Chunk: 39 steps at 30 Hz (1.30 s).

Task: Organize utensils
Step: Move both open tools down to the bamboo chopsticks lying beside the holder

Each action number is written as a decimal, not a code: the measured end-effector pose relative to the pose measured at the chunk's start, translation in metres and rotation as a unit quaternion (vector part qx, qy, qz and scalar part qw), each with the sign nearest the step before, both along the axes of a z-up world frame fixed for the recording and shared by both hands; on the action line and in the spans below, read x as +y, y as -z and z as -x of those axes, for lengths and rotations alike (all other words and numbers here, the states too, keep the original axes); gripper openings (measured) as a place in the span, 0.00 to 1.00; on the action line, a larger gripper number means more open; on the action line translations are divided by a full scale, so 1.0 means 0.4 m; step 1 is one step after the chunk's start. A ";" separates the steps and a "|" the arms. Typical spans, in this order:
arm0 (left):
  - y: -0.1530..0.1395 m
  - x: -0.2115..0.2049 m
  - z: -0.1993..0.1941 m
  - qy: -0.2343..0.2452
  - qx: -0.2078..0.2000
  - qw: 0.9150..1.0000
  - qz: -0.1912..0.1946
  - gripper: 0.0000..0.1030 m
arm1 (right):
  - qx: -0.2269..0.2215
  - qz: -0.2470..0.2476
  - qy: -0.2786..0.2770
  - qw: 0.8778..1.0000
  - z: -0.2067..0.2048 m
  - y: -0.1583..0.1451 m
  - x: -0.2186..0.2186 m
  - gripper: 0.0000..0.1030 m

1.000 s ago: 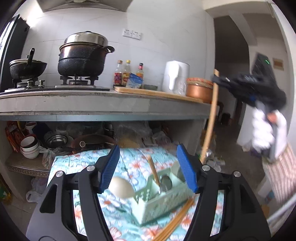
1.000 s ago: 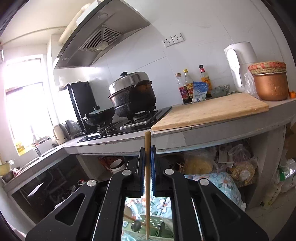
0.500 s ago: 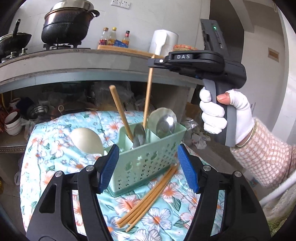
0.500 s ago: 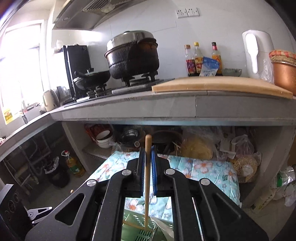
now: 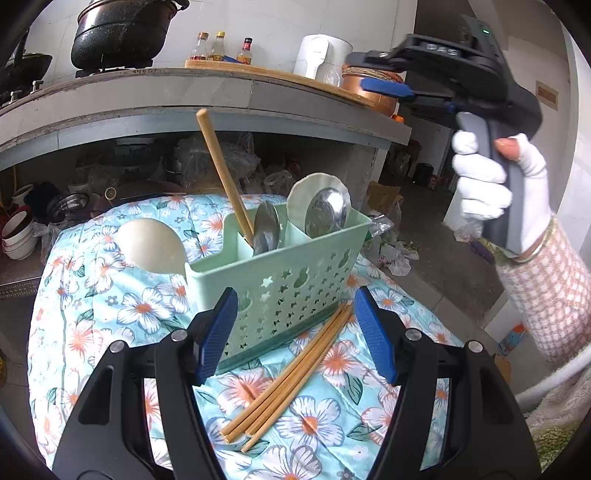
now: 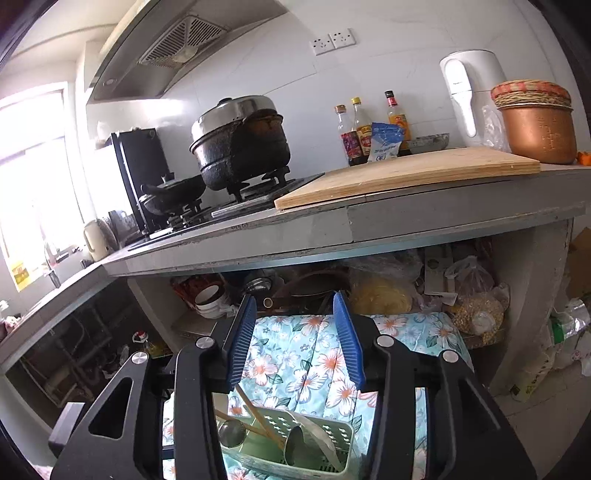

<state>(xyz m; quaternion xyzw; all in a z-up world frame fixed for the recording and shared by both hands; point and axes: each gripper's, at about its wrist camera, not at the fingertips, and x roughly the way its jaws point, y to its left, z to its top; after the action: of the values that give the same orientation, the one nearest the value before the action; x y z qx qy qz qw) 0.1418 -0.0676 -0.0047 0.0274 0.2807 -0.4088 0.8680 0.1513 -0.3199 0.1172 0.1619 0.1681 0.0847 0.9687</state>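
Loose chopsticks (image 5: 291,373): flat on cloth (image 5: 110,314), against basket (image 5: 288,280) front, long axis slanting away and rightward, directly between and below parted, empty left gripper (image 5: 295,328); right gripper (image 6: 295,339), jaws just opened, nothing between them, hangs above basket, farther off.

1. The left wrist view looks forward and down along the left gripper (image 5: 293,332), close in on the green utensil caddy (image 5: 291,273), which sits just past the claw tips on the floral cloth (image 5: 110,306).
2. That same view catches the right gripper (image 5: 388,90) up and off to the right of the claw, with the kitchen counter (image 5: 221,96) beyond.
3. The right wrist view sits higher, looking nearly level past the right gripper (image 6: 295,339) at the counter (image 6: 406,218) and stove.
4. The caddy (image 6: 295,428) shows below and behind its claw tips, at the bottom edge.
5. Both views share the caddy, cloth (image 6: 303,354), counter and black pot (image 5: 122,33).
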 end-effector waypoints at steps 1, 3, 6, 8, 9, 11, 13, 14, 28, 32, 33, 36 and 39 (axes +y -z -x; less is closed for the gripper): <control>0.004 -0.002 -0.001 0.003 0.003 1.000 -0.001 0.61 | -0.002 -0.006 0.005 1.000 0.018 0.004 -0.011 0.47; 0.013 -0.005 -0.001 0.009 0.008 1.000 -0.002 0.61 | 0.004 -0.017 0.017 1.000 0.059 0.022 -0.033 0.54; 0.028 -0.011 -0.003 0.022 0.020 1.000 0.002 0.62 | 0.026 -0.032 0.037 0.998 0.110 0.068 -0.053 0.62; 0.040 -0.017 -0.003 0.034 0.030 0.999 0.001 0.63 | 0.048 -0.045 0.050 0.997 0.139 0.111 -0.058 0.65; 0.047 -0.021 -0.003 0.038 0.033 0.999 -0.001 0.65 | 0.059 -0.052 0.054 0.995 0.150 0.133 -0.060 0.66; 0.057 -0.030 -0.004 0.046 0.039 0.998 -0.008 0.66 | 0.084 -0.069 0.062 0.992 0.174 0.192 -0.056 0.67; 0.068 -0.042 -0.009 0.053 0.045 0.997 -0.021 0.66 | 0.105 -0.089 0.066 0.988 0.192 0.249 -0.053 0.67; 0.072 -0.048 -0.013 0.053 0.046 0.997 -0.028 0.66 | 0.119 -0.100 0.066 0.986 0.199 0.281 -0.050 0.67; 0.123 -0.107 -0.038 0.021 0.071 0.994 -0.080 0.66 | 0.262 -0.231 0.017 0.937 0.183 0.578 -0.003 0.67; 0.133 -0.118 -0.047 0.013 0.074 0.993 -0.095 0.66 | 0.266 -0.247 0.011 0.932 0.177 0.596 -0.008 0.67; 0.135 -0.123 -0.049 0.011 0.075 0.992 -0.098 0.66 | 0.267 -0.251 0.011 0.930 0.176 0.601 -0.011 0.67; 0.142 -0.131 -0.057 0.009 0.080 0.991 -0.108 0.66 | 0.270 -0.261 0.010 0.927 0.177 0.612 -0.021 0.67; 0.150 -0.145 -0.061 0.009 0.083 0.989 -0.119 0.66 | 0.274 -0.269 0.009 0.923 0.174 0.622 -0.028 0.67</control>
<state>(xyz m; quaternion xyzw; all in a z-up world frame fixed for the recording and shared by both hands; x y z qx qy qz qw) 0.1662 -0.1255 -0.0647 0.0991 0.3985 -0.3813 0.8282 0.0815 -0.3310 -0.1315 0.4350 0.3966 0.0704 0.8053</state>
